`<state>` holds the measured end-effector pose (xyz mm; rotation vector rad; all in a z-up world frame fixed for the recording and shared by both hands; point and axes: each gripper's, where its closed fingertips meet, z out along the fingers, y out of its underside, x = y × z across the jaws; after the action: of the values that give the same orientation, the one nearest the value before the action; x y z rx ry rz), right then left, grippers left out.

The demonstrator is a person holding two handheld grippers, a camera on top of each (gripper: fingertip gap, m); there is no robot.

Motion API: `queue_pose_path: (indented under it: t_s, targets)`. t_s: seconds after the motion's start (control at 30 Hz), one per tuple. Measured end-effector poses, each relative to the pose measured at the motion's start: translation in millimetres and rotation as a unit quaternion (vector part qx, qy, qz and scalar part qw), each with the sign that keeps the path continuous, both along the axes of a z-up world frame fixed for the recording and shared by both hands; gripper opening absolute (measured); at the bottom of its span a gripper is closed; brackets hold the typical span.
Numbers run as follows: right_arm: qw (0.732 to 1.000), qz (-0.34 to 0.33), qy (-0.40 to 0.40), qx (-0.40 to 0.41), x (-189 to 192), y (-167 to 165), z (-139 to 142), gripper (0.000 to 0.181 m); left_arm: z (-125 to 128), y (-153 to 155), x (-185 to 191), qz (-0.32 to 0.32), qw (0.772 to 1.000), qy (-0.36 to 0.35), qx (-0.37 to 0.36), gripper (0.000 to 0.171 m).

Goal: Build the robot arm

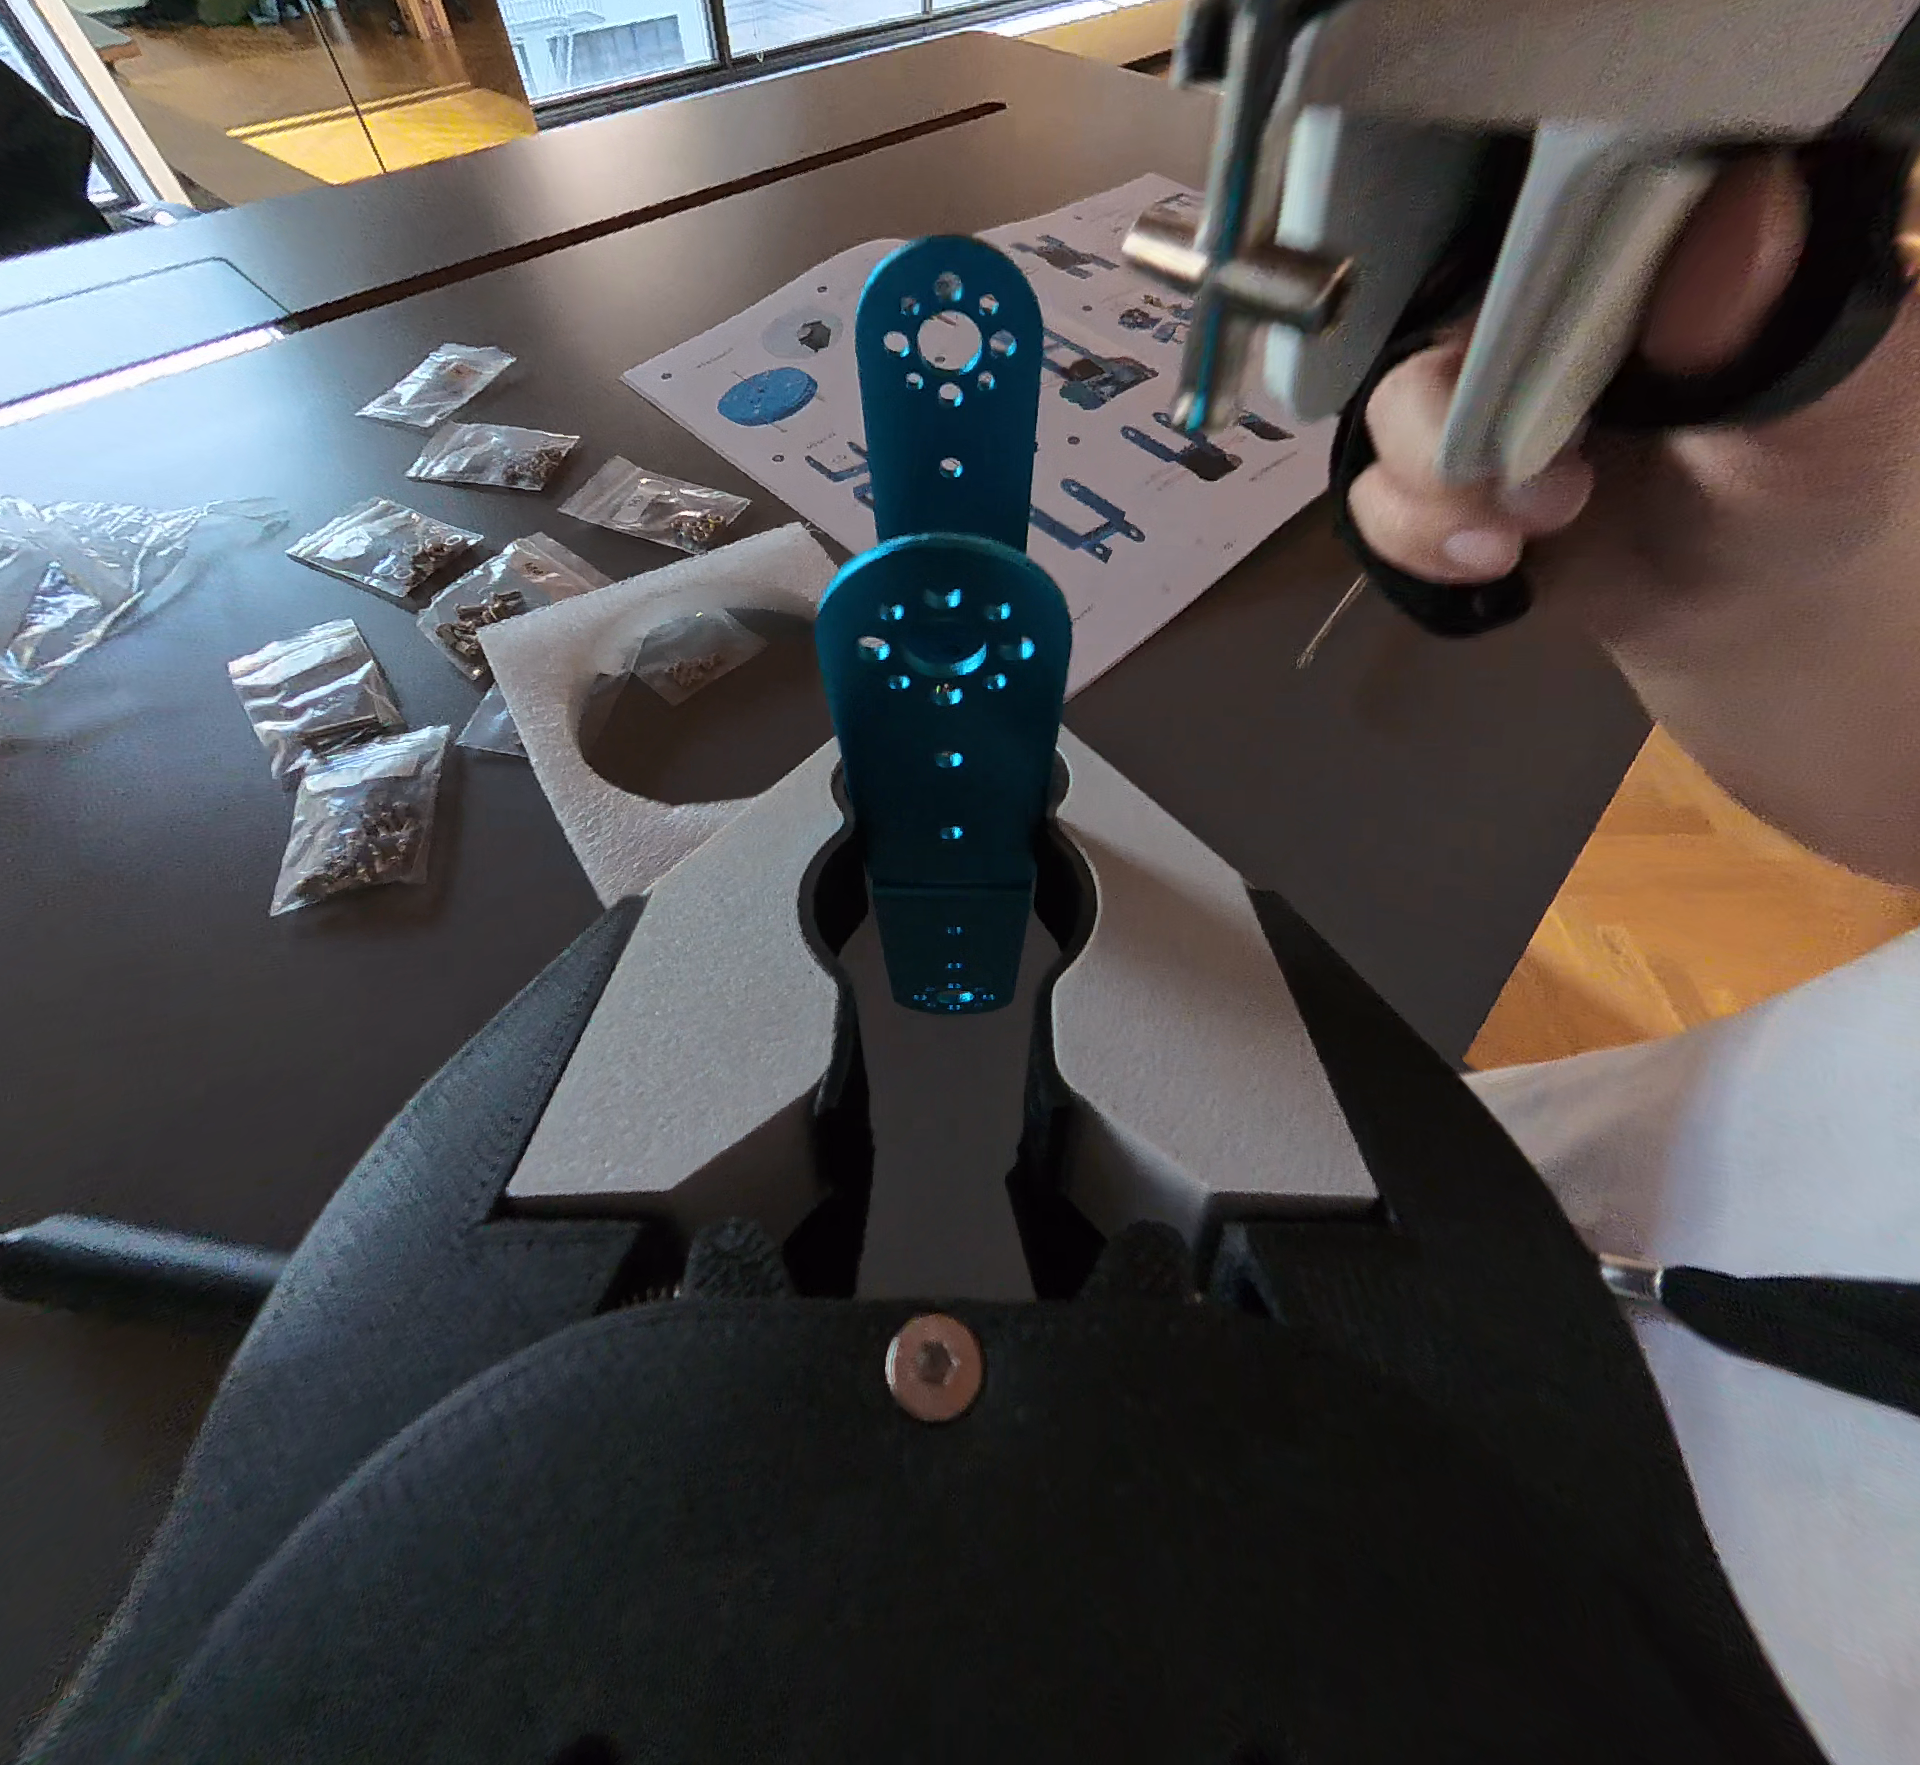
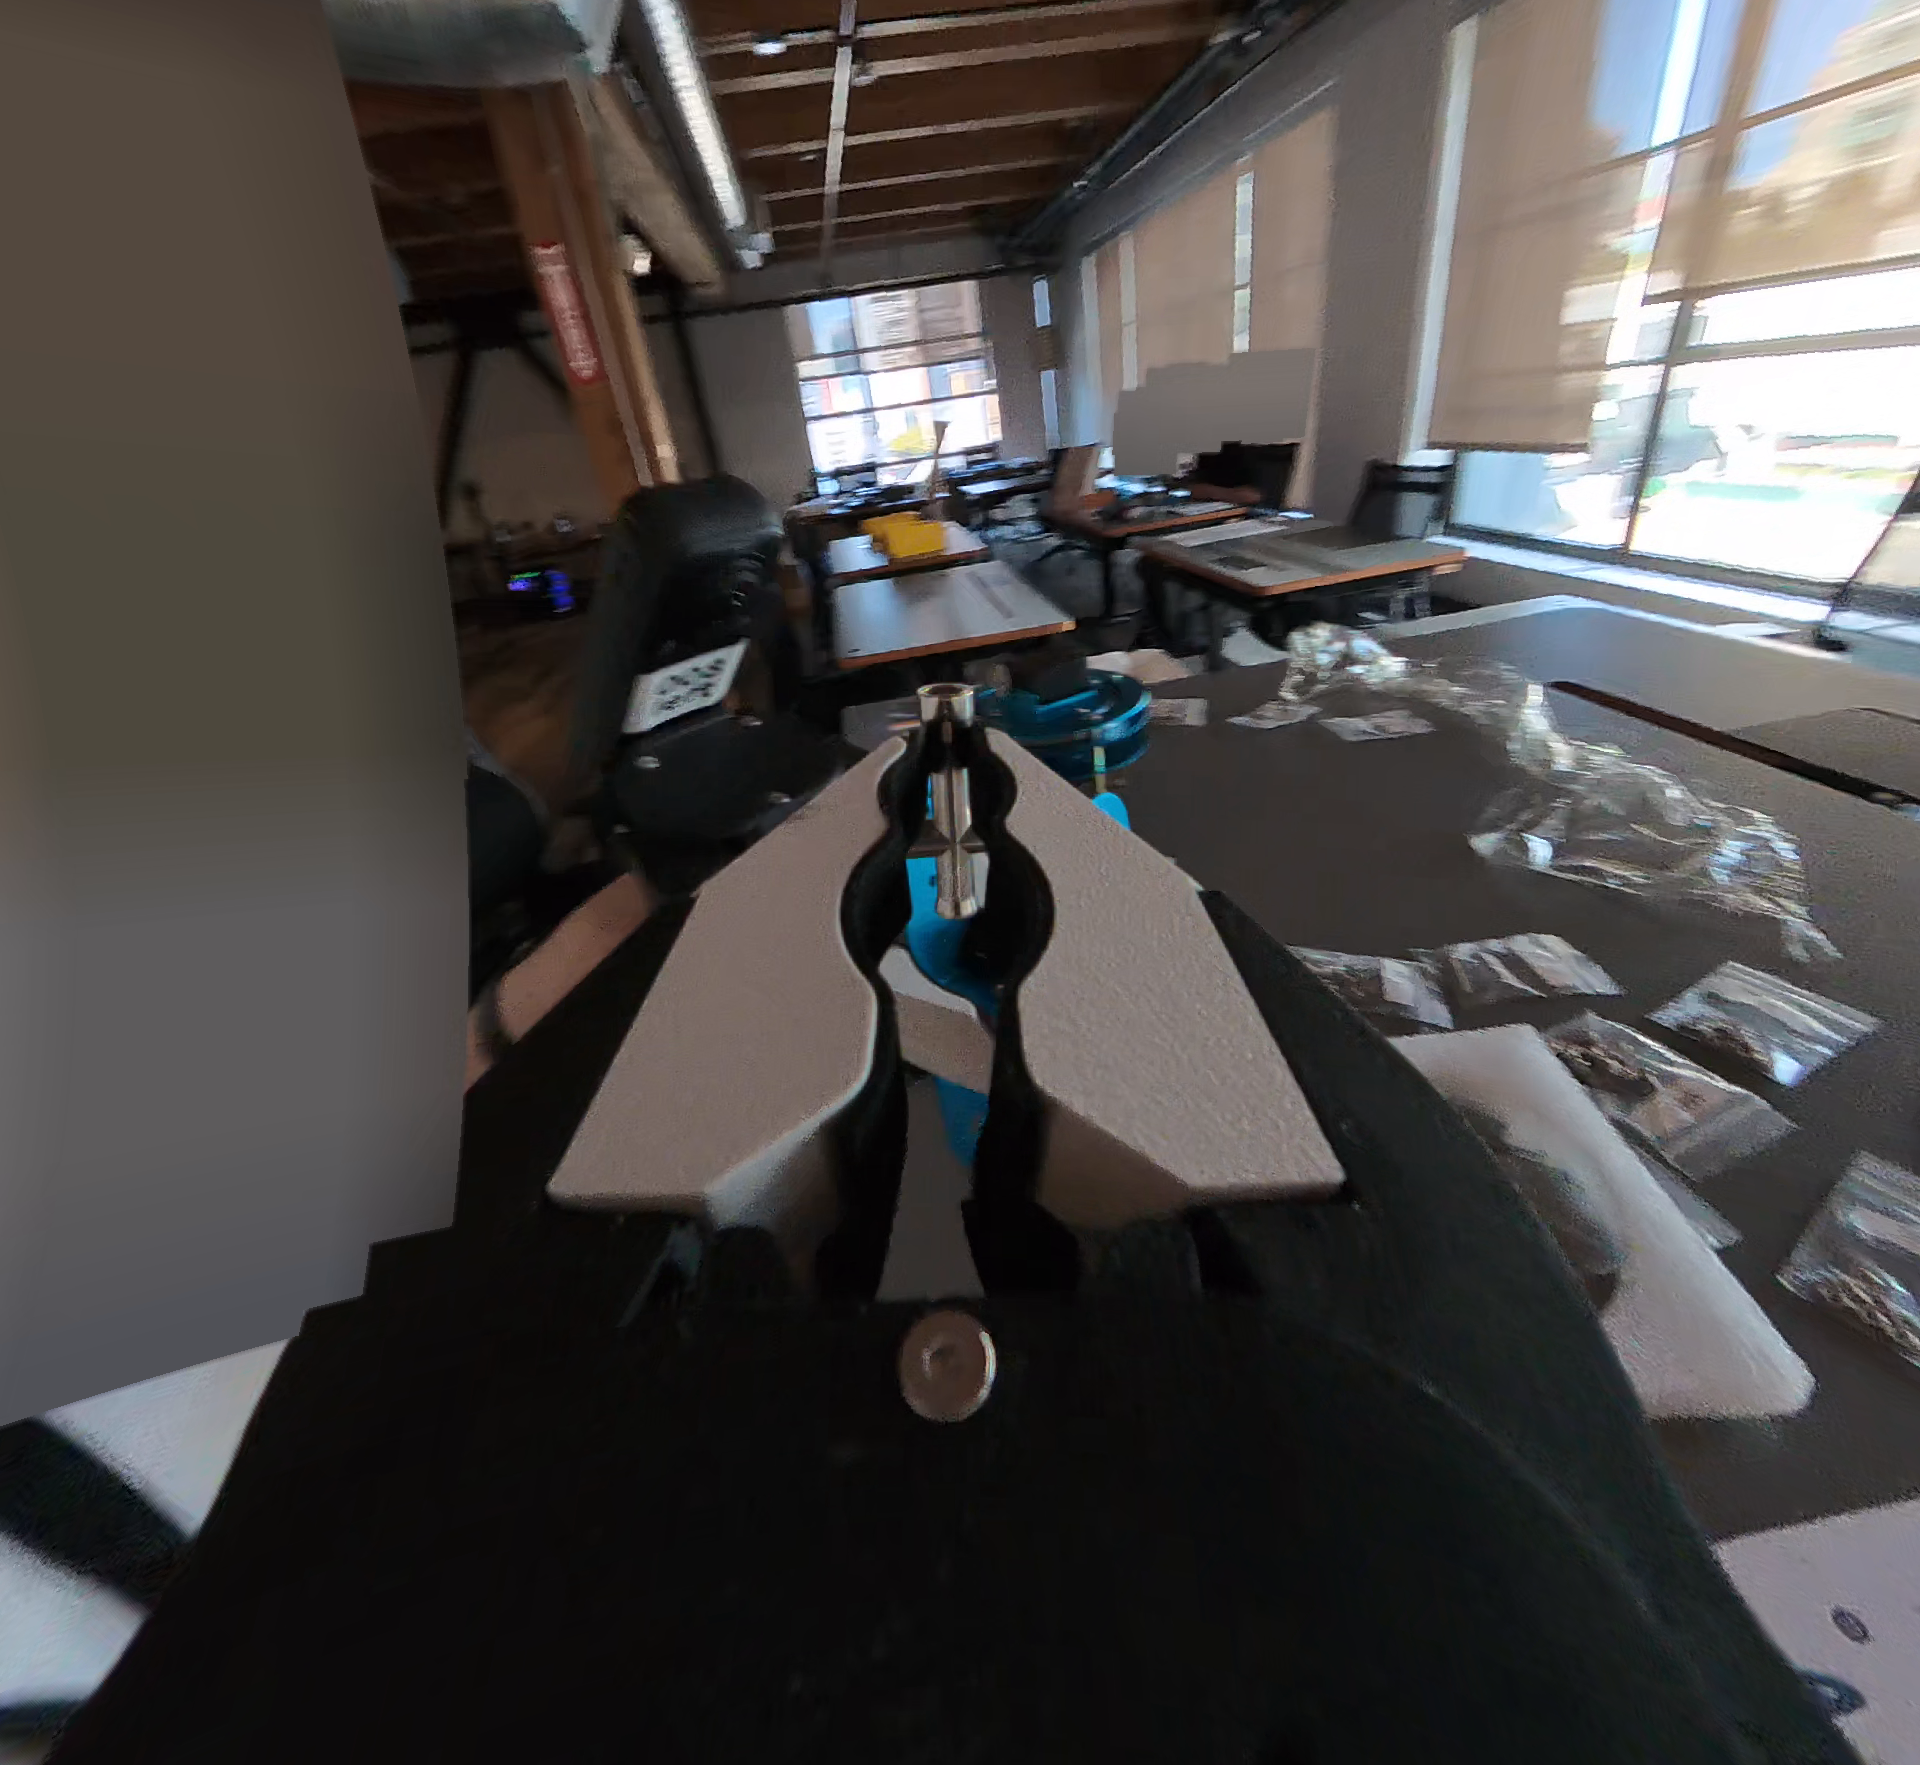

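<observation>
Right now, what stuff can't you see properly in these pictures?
- Left wrist view: the blue bracket's base is hidden between the jaws of the left gripper.
- Left wrist view: the right gripper is blurred.
- Both views: the contents of the small plastic bags are too small to identify.
- Right wrist view: a mosaic patch covers the left side.

**Black frames, pale grey fingers**

Each gripper, left (image 1: 951, 842) and right (image 2: 948, 759), has a ribbed black printed body, pale grey wedge fingers (image 1: 717, 1019) with scalloped black-lined inner edges, and one silver hex screw (image 1: 932, 1369). The person wears a white sleeve (image 1: 1766, 1300).
</observation>
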<state>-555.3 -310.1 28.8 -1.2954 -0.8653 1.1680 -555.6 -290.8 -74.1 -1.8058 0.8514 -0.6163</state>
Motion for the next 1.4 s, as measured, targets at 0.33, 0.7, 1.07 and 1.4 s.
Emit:
queue_pose_path:
  t_s: [0.33, 0.7, 1.07, 1.4]
  targets:
    - [0.993, -0.114, -0.035, 0.027, -7.4, 24.5, -37.4, 0.006, -0.5, 8.8, 8.9, 0.025, 0.998, -0.031, -0.042, 0.027]
    - [0.985, -0.157, -0.048, 0.051, -11.2, 34.4, -44.6, 0.006, -5.2, 16.8, 6.9, 0.053, 0.997, -0.025, -0.059, 0.027]
    - [0.973, -0.209, -0.071, 0.066, -11.9, 43.7, -51.9, 0.006, -6.6, 21.5, 14.0, 0.061, 0.997, -0.019, -0.050, 0.027]
    - [0.974, -0.207, -0.093, 0.025, -12.8, 47.6, -66.4, 0.006, -13.7, 21.4, 10.4, 0.069, 0.997, 0.003, -0.045, 0.027]
